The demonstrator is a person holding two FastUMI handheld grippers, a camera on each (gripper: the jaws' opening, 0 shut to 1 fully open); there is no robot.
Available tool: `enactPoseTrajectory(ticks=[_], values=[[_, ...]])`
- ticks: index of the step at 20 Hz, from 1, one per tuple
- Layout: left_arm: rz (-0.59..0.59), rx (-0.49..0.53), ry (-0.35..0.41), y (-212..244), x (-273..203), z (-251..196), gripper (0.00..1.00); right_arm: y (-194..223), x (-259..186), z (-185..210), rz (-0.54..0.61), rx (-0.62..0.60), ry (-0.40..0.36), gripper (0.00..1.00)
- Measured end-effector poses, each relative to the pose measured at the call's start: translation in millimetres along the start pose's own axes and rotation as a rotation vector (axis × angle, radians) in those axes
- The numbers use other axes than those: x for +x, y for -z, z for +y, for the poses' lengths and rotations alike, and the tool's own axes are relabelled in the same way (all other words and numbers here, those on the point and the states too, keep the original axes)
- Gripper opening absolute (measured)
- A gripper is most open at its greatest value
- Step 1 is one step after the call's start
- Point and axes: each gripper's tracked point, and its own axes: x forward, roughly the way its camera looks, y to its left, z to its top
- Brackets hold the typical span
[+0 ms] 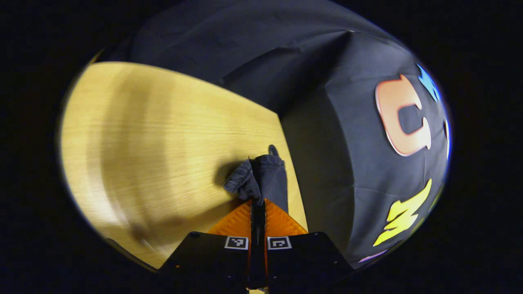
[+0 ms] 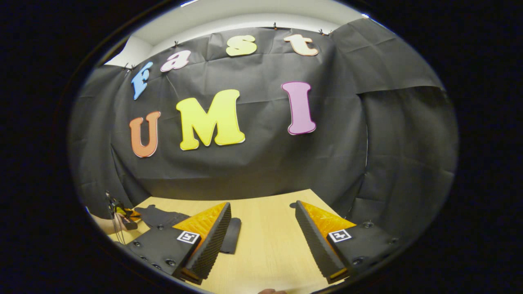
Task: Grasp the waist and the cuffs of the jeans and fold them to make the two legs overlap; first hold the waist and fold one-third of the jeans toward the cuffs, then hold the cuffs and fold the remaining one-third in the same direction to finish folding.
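In the left gripper view, my left gripper [image 1: 258,206] is shut on a bunched end of the dark jeans [image 1: 261,177], which rise from the wooden table [image 1: 163,143] near its right edge. I cannot tell whether that end is the waist or the cuffs. In the right gripper view, my right gripper [image 2: 263,239] stands open above the table [image 2: 265,220], nothing between its orange, black-padded fingers [image 2: 212,232]. The jeans [image 2: 161,217] lie dark and flat at the left, partly hidden behind the left finger. Far left, a hand holds the other gripper [image 2: 124,216] at the jeans' end.
Black cloth walls stand close behind the table's far edge [image 2: 229,194] and beside its right edge [image 1: 292,163]. Bare wood stretches between and ahead of the right gripper's fingers, and to the left of the left gripper.
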Motion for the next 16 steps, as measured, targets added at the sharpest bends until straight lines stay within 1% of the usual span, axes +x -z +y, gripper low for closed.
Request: enactPoseTrajectory(ticks=[3,4,5,7,10,12,13,14,16], values=[[-0.049,0.160,0.067,-5,-20,-49,0.03,2,-2,0,0.004,0.022,-0.002,0.94],[-0.067,0.209,0.095,-2,-28,-67,0.03,3,-2,1,0.004,0.025,-0.004,0.98],[-0.080,0.255,0.129,2,-37,-86,0.03,2,-4,0,0.002,0.024,-0.007,0.94],[-0.094,0.350,0.193,17,-55,-126,0.03,-1,-8,-1,-0.008,0.020,-0.009,0.94],[-0.101,0.487,0.277,58,-71,-177,0.03,-7,-15,-9,-0.027,0.034,0.003,0.94],[-0.096,0.571,0.321,89,-82,-200,0.03,-9,-20,-19,-0.036,0.056,0.015,0.94],[-0.092,0.611,0.338,108,-86,-209,0.03,-10,-22,-25,-0.038,0.063,0.025,0.98],[-0.083,0.650,0.358,124,-97,-220,0.03,-10,-25,-32,-0.041,0.067,0.035,0.94],[-0.070,0.744,0.387,163,-112,-233,0.03,-11,-32,-47,-0.044,0.071,0.056,0.94]])
